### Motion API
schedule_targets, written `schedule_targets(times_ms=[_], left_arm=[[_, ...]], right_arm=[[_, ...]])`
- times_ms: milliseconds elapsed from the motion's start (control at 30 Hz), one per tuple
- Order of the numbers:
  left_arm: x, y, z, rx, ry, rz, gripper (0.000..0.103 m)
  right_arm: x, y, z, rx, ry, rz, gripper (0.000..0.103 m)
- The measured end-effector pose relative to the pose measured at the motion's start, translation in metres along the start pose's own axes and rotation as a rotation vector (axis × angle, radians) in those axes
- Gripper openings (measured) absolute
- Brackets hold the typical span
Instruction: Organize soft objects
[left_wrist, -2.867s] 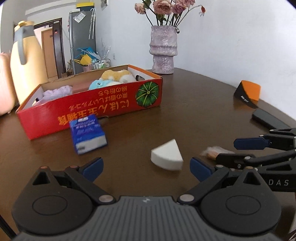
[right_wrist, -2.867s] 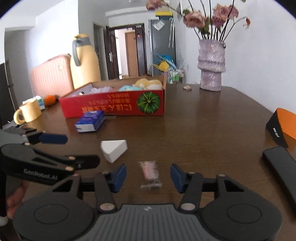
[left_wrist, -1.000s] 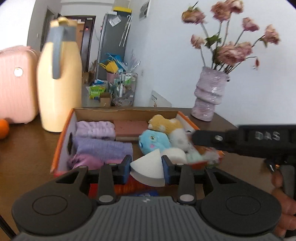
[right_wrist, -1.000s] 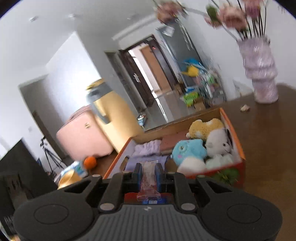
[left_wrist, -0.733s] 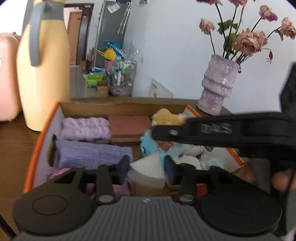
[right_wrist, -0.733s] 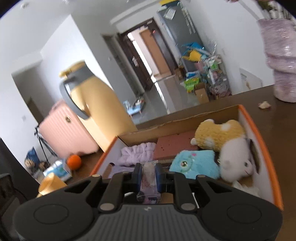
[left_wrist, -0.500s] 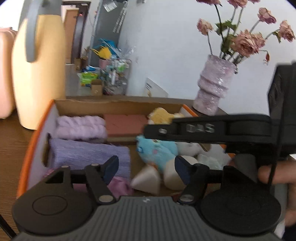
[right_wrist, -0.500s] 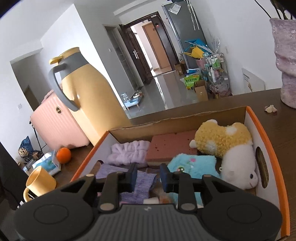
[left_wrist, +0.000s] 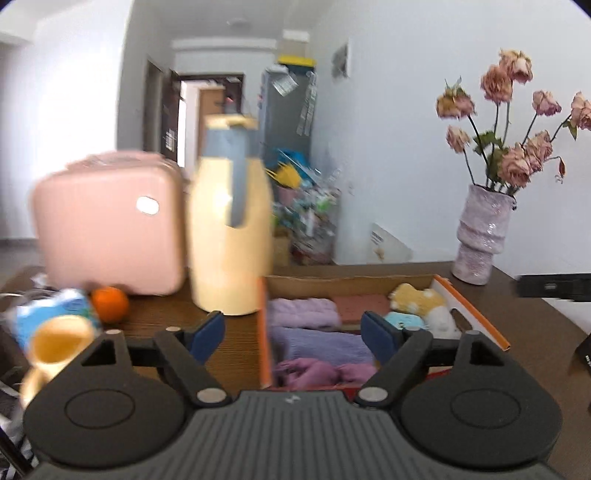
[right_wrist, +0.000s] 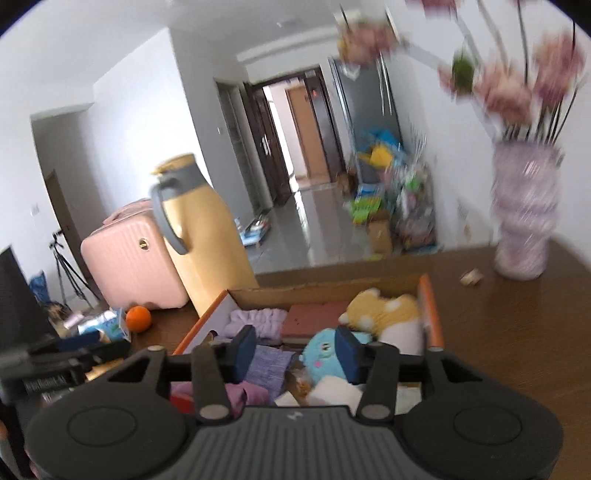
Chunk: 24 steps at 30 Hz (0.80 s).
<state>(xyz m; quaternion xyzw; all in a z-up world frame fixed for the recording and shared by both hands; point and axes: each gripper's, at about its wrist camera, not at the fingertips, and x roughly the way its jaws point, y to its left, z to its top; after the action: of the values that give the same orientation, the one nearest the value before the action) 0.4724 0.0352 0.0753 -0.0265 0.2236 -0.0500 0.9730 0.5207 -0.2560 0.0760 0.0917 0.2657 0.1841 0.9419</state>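
Note:
The red cardboard box with an orange rim (left_wrist: 263, 332) holds purple towels (left_wrist: 321, 345), a pink block, and yellow (right_wrist: 380, 310), blue (right_wrist: 320, 352) and white plush toys. My left gripper (left_wrist: 293, 336) hovers in front of the box's left wall; its jaws are opening wide, with nothing between them. My right gripper (right_wrist: 294, 353) hangs over the box's near side, jaws opening and empty. Below it the white wedge sponge (right_wrist: 334, 393) and the small clear packet (right_wrist: 297, 382) lie in the box. Each gripper shows at the edge of the other's view.
On the brown table behind the box stand a yellow thermos jug (left_wrist: 229, 236) and a pink case (left_wrist: 107, 229), with an orange (left_wrist: 109, 304), a blue carton and a yellow mug (left_wrist: 59, 339) at left. A purple vase of flowers (left_wrist: 480, 236) stands at right.
Both grippers opened and let go: the white sponge and the packet dropped into the box. Both hands then rose and drew back, and the left view swung left.

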Motion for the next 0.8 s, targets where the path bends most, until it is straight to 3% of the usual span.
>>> schedule_targets(times_ms=[100, 200, 433, 700, 800], left_arm=[[-0.037, 0.005, -0.004, 0.010, -0.039, 0.056, 0.088], [-0.072, 0.003, -0.008, 0.013, -0.083, 0.073, 0.089], [-0.128, -0.013, -0.012, 0.018, -0.155, 0.052, 0.093], [-0.199, -0.029, -0.098, 0.080, -0.173, -0.004, 0.097], [-0.224, -0.030, -0.135, 0.082, -0.141, -0.041, 0.097]], right_arm=[[-0.043, 0.014, -0.007, -0.100, -0.053, -0.054, 0.069], [-0.077, 0.025, -0.013, -0.149, -0.090, -0.101, 0.070], [-0.129, 0.043, -0.038, -0.150, -0.142, -0.107, 0.073], [-0.169, 0.068, -0.134, -0.209, -0.085, -0.090, 0.075], [-0.185, 0.080, -0.174, -0.215, -0.049, -0.062, 0.075]])
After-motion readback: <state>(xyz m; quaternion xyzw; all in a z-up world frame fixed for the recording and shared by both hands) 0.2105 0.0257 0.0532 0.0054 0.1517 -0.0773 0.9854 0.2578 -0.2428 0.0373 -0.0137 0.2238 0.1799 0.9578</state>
